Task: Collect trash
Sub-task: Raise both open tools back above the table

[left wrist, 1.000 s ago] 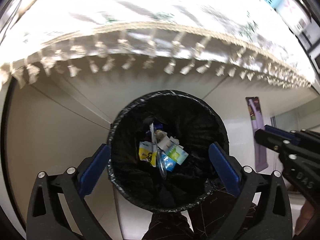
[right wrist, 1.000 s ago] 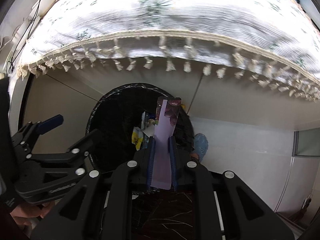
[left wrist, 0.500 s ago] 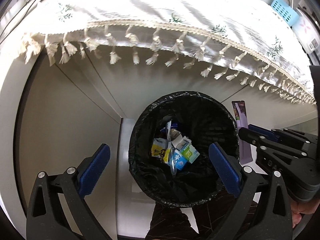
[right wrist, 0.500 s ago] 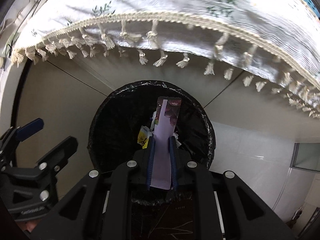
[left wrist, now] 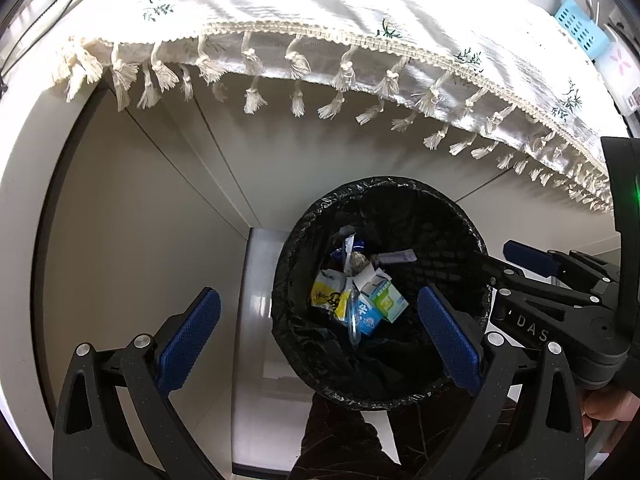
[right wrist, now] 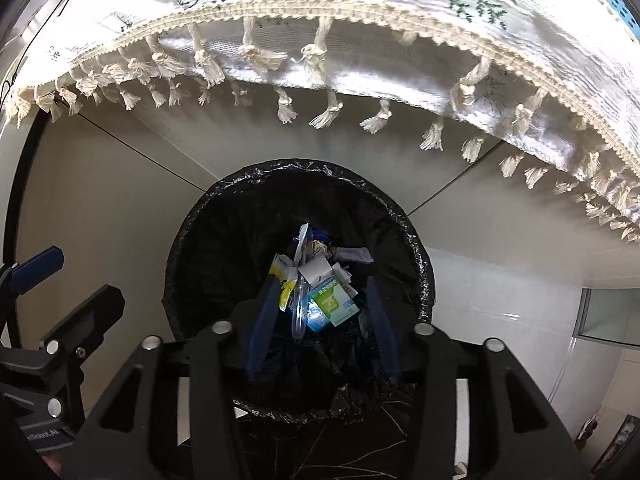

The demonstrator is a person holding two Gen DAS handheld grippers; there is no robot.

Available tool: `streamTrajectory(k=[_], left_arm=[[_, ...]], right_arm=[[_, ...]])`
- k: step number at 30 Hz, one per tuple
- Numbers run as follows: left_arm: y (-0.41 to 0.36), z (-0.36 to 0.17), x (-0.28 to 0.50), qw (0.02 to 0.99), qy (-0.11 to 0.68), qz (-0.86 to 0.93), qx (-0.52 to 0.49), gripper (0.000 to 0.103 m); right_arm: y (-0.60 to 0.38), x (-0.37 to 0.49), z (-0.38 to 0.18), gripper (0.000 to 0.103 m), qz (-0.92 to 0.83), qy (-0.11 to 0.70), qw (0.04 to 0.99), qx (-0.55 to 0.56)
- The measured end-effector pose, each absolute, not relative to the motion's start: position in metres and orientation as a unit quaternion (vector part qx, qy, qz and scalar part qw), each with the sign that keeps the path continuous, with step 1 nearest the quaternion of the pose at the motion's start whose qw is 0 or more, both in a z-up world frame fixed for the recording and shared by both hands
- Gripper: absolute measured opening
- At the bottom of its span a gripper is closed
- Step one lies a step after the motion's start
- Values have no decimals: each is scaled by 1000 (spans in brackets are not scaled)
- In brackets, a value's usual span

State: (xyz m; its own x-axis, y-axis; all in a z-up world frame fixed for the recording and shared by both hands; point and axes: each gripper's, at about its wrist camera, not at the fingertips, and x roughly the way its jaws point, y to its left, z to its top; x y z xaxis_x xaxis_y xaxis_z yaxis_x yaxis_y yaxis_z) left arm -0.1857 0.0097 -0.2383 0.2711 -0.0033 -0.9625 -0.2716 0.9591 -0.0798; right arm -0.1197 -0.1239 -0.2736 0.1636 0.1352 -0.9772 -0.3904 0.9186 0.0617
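A round bin with a black liner (left wrist: pixel 472 236) (right wrist: pixel 192 248) stands on the floor below the table edge. Several wrappers and small cartons (left wrist: pixel 360 296) (right wrist: pixel 320 292) lie in it. A lilac wrapper (left wrist: pixel 398 257) (right wrist: pixel 354 255) rests on top of the pile. My right gripper (right wrist: pixel 322 312) is open and empty directly above the bin; it also shows in the left wrist view (left wrist: pixel 528 260). My left gripper (left wrist: pixel 318 336) is open and empty, over the bin's left rim.
A white tasselled tablecloth (left wrist: pixel 320 40) (right wrist: pixel 360 32) overhangs the bin. Beige cabinet panels (left wrist: pixel 140 200) stand behind it. A blue basket (left wrist: pixel 580 28) sits on the table at the far right. The floor beside the bin is pale tile (right wrist: pixel 500 312).
My right gripper has opened and let go of the lilac wrapper, which now lies in the bin. Both grippers have shifted so the bin sits further right in the left wrist view.
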Motion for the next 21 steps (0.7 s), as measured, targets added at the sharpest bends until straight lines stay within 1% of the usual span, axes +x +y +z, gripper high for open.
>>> streamTrajectory(k=[1, 3, 5, 6, 8, 10, 13, 17, 21], left_arm=[[9, -239, -185, 789, 598, 85, -114, 97], [6, -239, -184, 789, 598, 82, -113, 97], [4, -238, -183, 790, 597, 79, -113, 97], [3, -236, -182, 791, 596, 77, -114, 97], [2, -230, -181, 793, 594, 72, -115, 97], [1, -220, -179, 797, 589, 66, -119, 97], [-2, -201, -173, 805, 579, 62, -116, 97], [-6, -176, -167, 817, 564, 58, -103, 97], [-8, -155, -160, 824, 555, 45, -105, 97]], right_arm=[[-125, -120, -272, 53, 172, 622, 757, -103], [-129, -117, -267, 59, 171, 618, 761, -101], [-133, -116, -260, 68, 165, 613, 766, -102], [-135, -115, -254, 70, 163, 609, 770, -100], [-141, -112, -243, 79, 157, 601, 777, -100], [-145, -111, -232, 81, 156, 593, 784, -99], [-153, -109, -213, 88, 148, 577, 797, -100], [-166, -107, -186, 91, 139, 559, 813, -89], [-171, -102, -155, 92, 132, 537, 828, -92]])
